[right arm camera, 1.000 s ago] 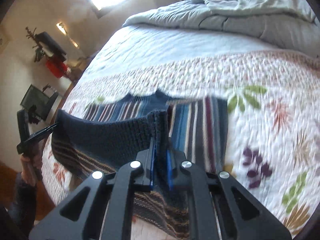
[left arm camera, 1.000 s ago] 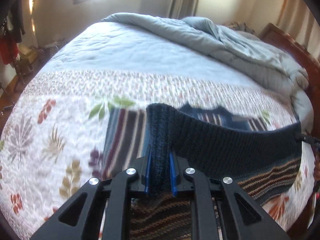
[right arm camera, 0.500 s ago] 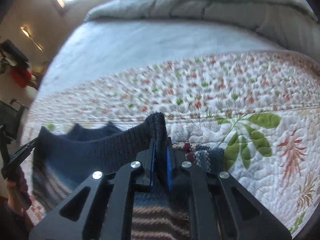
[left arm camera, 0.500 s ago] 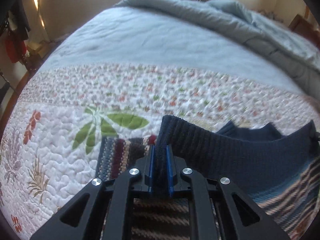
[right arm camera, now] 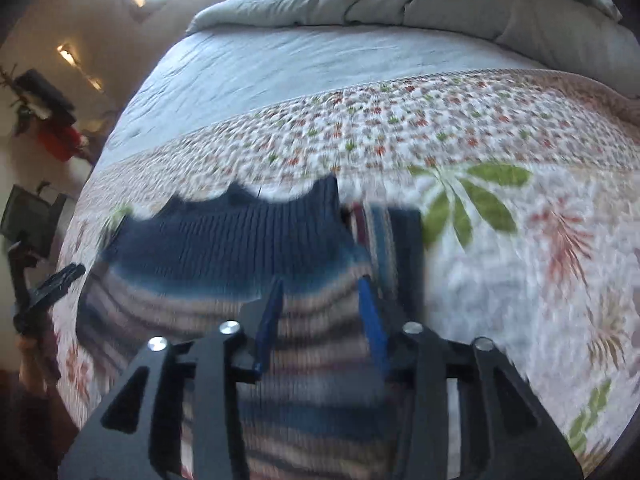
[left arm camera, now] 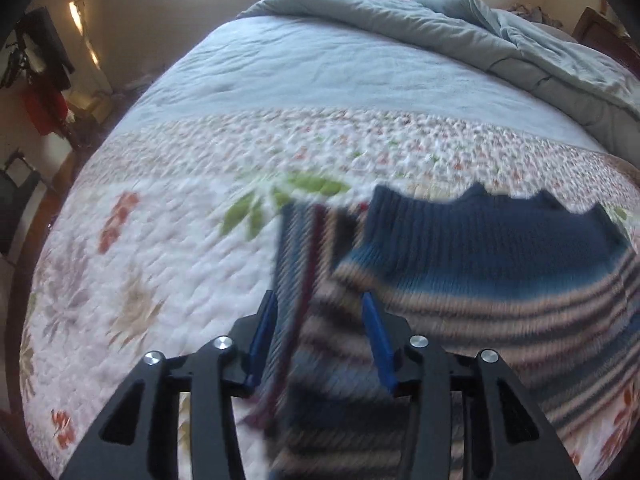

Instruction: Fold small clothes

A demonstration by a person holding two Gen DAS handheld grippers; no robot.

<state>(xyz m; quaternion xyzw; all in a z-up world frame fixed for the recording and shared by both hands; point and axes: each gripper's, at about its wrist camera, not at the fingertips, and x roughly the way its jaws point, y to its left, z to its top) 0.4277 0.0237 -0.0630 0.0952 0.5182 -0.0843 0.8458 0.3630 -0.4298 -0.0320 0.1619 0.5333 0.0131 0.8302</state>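
Observation:
A striped knit sweater (left arm camera: 472, 280) lies folded over on the floral quilt (left arm camera: 160, 248), its navy ribbed hem (left arm camera: 488, 232) on top toward the far side. It also shows in the right wrist view (right arm camera: 240, 272). My left gripper (left arm camera: 320, 308) is open just above the sweater's left edge, nothing between its blue pads. My right gripper (right arm camera: 320, 292) is open above the sweater's right part, also empty. The left gripper's tip (right arm camera: 60, 278) shows at the far left of the right wrist view. Both views are motion-blurred.
The quilt covers the near half of a bed. A pale blue sheet (left arm camera: 320, 68) and a bunched grey duvet (left arm camera: 500, 40) lie beyond. Furniture and a red item (right arm camera: 60, 140) stand by the wall on the left. The bed edge runs along the left.
Both grippers carried the navy hem forward over the sweater, then opened and let it go. The hem now lies flat on the sweater, and both grippers have drawn back.

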